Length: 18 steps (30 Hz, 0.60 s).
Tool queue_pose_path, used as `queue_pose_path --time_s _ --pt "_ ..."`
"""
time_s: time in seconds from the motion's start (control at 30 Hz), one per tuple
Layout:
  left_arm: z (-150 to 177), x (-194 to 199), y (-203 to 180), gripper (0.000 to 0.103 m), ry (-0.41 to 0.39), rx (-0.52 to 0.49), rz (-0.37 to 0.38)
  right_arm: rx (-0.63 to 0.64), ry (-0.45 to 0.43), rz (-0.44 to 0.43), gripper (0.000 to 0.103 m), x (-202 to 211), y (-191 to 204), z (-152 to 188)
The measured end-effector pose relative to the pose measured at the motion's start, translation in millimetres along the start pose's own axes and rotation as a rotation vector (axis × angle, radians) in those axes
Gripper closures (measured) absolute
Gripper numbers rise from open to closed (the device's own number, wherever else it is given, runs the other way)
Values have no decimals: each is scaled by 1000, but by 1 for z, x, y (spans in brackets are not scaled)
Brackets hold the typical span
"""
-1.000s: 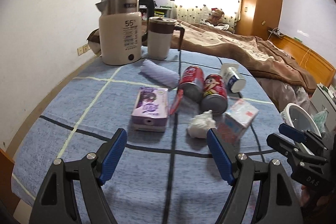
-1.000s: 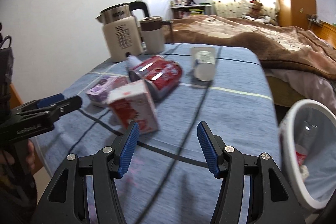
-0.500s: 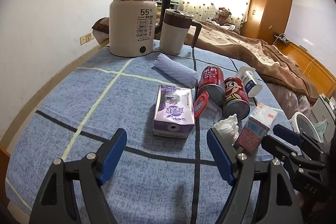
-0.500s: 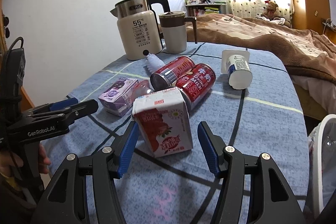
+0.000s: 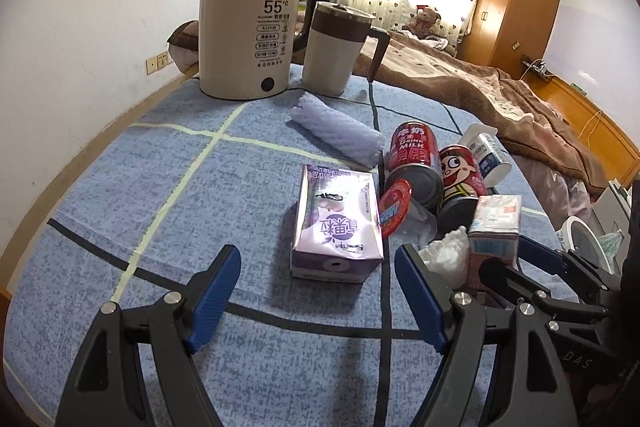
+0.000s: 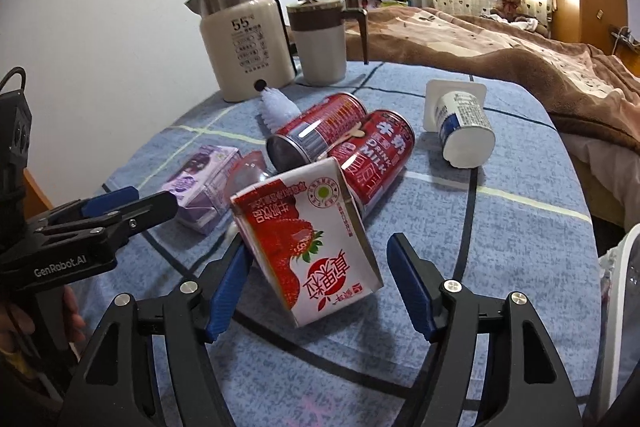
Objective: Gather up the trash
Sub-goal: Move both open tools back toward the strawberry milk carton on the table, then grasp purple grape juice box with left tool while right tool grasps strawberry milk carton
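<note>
Hovering above a blue checked tablecloth (image 5: 168, 195), the left gripper (image 5: 318, 291) standing released with nothing between its blue pads, the purple milk carton (image 5: 336, 227) lying flat just ahead of the gap. Spreading its jaws wider at this moment, the right gripper (image 6: 316, 279) framing the red strawberry milk carton (image 6: 308, 243) — tilted, one pad close beside its left face, the other pad apart from it (no squeeze showing on either side, so not grasping).

Lying on their sides right behind that carton, two red milk cans (image 6: 360, 151) touching each other. Resting against the cans' near ends in the left wrist view, a clear cup with a red lid (image 5: 396, 207), and beside it a crumpled white tissue (image 5: 448, 255) just beside the strawberry carton. Lying tipped over farther right, a white yogurt cup (image 6: 460, 123), apart from the cans. Lying behind the purple carton, a pale foam net sleeve (image 5: 336, 135).

Standing upright at the far edge — a cream electric kettle (image 5: 248, 39) and a lidded mug (image 5: 336, 51) next to it. Showing at the right edge beyond the table, a white bin (image 6: 624, 307).
</note>
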<state>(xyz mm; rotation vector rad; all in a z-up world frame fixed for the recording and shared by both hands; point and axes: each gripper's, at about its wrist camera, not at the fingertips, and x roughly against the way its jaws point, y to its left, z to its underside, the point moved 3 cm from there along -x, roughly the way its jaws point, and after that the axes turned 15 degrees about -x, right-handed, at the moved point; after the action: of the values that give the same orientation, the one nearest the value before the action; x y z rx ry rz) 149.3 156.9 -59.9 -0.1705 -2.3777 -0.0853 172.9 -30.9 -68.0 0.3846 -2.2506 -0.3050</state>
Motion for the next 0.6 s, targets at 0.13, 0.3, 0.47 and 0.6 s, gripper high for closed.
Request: queue_pose_path --time_s 0.13,0.3,0.47,0.6 --pt "-3 -5 0 22 4 1 6 -28 -2 0 33 1 -4 -2" --pt "-7 -15 0 22 21 -13 0 -74 -10 -5 34 4 -12 -3" --pt "-11 -23 -3 22 33 -46 -19 -89 -14 -14 47 6 -15 -4" --pt "-12 -28 -4 22 43 -61 -16 -113 -29 -18 47 9 -19 -5"
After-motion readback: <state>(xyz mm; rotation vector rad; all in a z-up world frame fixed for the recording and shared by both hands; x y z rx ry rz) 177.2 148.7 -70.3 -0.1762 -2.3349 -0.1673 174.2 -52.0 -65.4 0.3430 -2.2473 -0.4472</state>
